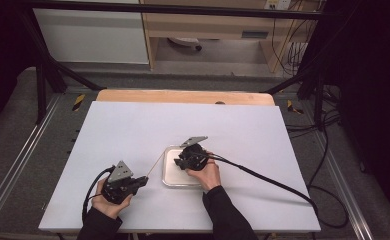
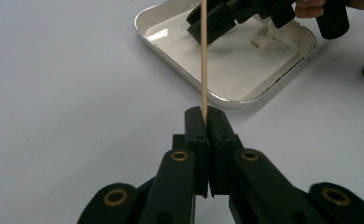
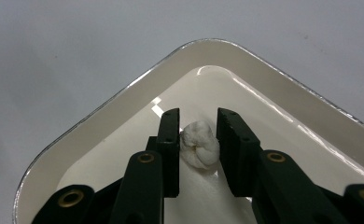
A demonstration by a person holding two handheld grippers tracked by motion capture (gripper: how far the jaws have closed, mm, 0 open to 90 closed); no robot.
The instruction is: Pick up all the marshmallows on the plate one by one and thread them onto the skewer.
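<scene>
Left claw (image 2: 207,122) pinches a skewer (image 2: 203,56); right claw (image 3: 198,140) flanks a white lump (image 3: 199,148), contact unclear.

A thin, pale wooden skewer (image 2: 204,60) is pinched at its near end and slants up and away to the right, its far tip reaching over the left rim of the tray (image 1: 169,177). The tray is shallow, white, square with rounded corners, lying flat near the table's middle. In it sits 1 small, lumpy white ball (image 3: 199,144), upright on the glossy floor.
</scene>
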